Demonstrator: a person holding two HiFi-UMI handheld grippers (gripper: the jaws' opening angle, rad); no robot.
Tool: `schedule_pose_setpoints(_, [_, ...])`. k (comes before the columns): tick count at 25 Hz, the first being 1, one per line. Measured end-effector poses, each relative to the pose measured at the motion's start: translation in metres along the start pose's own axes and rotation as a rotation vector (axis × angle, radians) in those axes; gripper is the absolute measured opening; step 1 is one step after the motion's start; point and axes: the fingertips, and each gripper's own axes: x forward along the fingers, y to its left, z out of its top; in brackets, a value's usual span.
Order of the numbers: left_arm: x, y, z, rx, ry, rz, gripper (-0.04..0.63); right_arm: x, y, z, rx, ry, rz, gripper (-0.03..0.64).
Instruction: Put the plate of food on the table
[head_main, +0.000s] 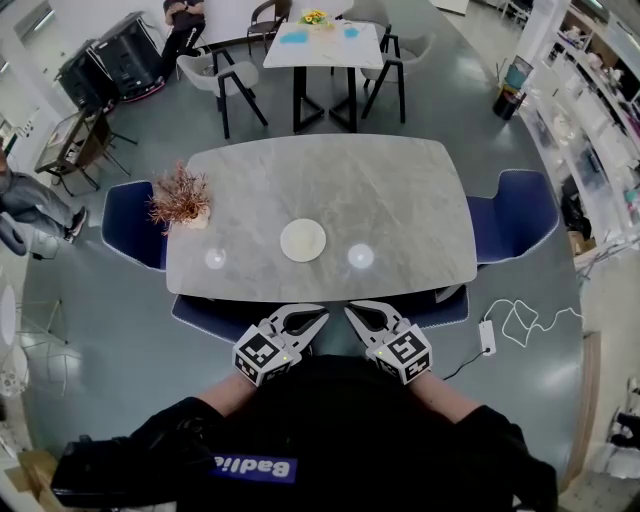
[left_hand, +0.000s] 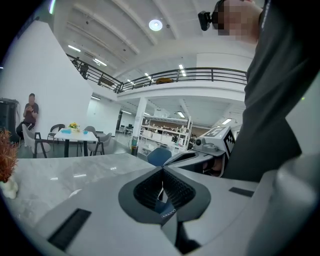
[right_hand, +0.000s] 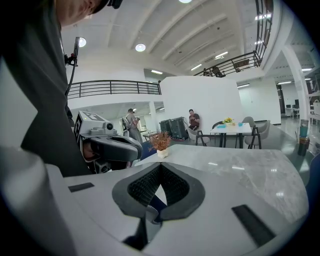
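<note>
From where I stand the job looks as good as done. The plate (head_main: 302, 240) lies flat on the grey stone-patterned desk (head_main: 400, 190), about midway along its near half, with nothing touching it. It is a pale round disc; whether any food sits on it I cannot tell.

Both tools are drawn in close to the person's body, off the desk's near edge at 6 o'clock from the plate and well apart from it. The left gripper (head_main: 320, 312) has its fingers pressed together with nothing between them. The right gripper (head_main: 350, 311) is the same, fingers together and empty. I judge there is nothing left to do here but step back.

A dried reddish plant (head_main: 180, 200) in a small white pot stands on the desk between 9 and 10 o'clock from the plate, near the left end. Two bright spots either side of the plate look like ceiling lights mirrored in the top.

Blue chairs (head_main: 522, 212) are tucked at both ends and along the near side. At 12 o'clock stands a smaller white desk (head_main: 325, 45) with chairs around it and yellow flowers on it, and a person sits beyond it at 11 o'clock. Shelving (head_main: 590, 130) lines the right side. A white cable (head_main: 530, 318) trails on the grey floor between 3 and 4 o'clock.
</note>
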Motion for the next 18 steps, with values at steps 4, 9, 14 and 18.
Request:
schedule_pose_setpoints(4, [0.0012,0.0003,-0.0032,-0.021,0.0,-0.003,0.009,-0.0001,0.0002,-0.0024,0.004,0.003,0.001,0.011])
schedule_pose_setpoints(9, [0.0023,0.0013,-0.005,-0.035,0.0,-0.002,0.009,-0.0002,0.0001,-0.003,0.01,0.007,0.001,0.011])
schedule_pose_setpoints(14, [0.0044,0.0035,-0.006,-0.047,-0.002,-0.005,0.009,0.0007,-0.0025,-0.0038,0.011,0.01,-0.002,0.011])
schedule_pose_setpoints(18, [0.0054,0.0055,-0.0074,-0.052,0.0,-0.006,0.009,0.0023,-0.0042,-0.004,0.012,0.012,-0.003,0.011])
